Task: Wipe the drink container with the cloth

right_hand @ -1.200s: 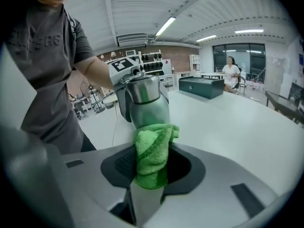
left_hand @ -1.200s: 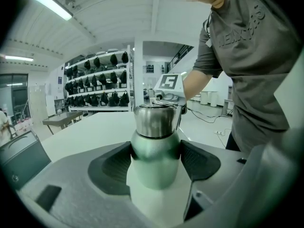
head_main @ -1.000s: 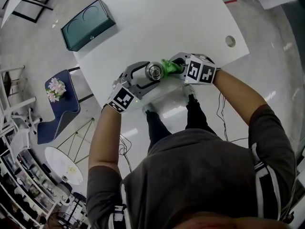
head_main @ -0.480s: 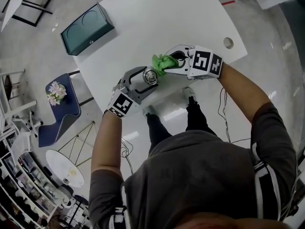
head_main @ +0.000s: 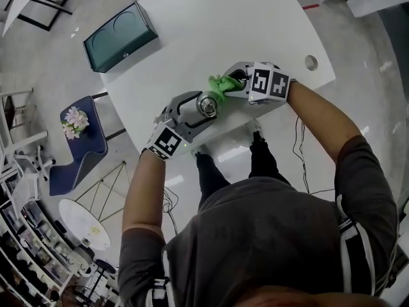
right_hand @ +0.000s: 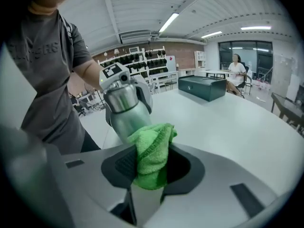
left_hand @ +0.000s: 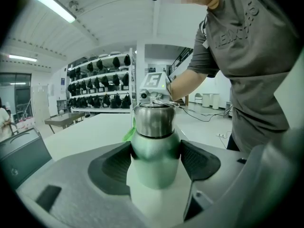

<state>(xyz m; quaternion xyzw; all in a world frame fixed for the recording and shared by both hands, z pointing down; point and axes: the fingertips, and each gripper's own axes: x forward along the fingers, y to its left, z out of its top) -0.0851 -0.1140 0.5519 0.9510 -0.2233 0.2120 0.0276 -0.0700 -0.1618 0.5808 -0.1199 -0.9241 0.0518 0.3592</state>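
Observation:
A pale green metal bottle with a steel neck is held over the near edge of the white table. My left gripper is shut on its body. My right gripper is shut on a bright green cloth. The cloth presses against the bottle's side, just below the neck. In the left gripper view only a sliver of cloth shows behind the bottle.
A dark green box stands at the table's far left corner. A round hole sits near the table's right corner. A blue chair with flowers stands on the floor at left. A person sits in the background.
Both grippers shifted slightly between frames. The cloth moved from beside the bottle's top to a spot up and right of it, still touching the bottle.

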